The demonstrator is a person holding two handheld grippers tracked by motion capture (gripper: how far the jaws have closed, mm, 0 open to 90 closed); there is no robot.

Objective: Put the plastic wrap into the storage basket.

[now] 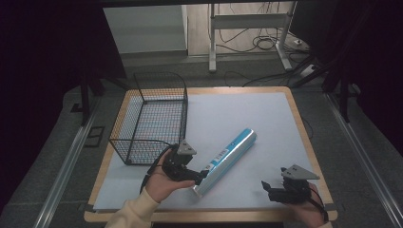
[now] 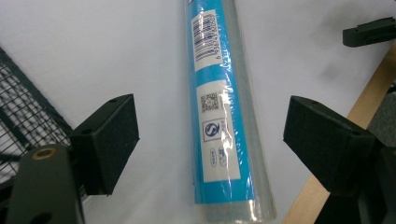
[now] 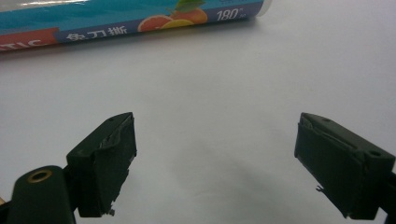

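The left gripper (image 2: 212,140) is standing with its jaws wide apart, straddling the near end of the blue roll (image 2: 224,107) without pressing on it; in the left gripper view the roll is running up the centre of the frame between the two pads. In the high view the roll (image 1: 227,161) is lying diagonally at centre-bottom on the white mat (image 1: 266,123), just right of the wire basket (image 1: 152,116) at upper left. The right gripper (image 3: 215,163) is hovering open over bare mat at lower right. This looks like the grasping step; next, the left jaws need closing squarely on the roll before lifting toward the basket.
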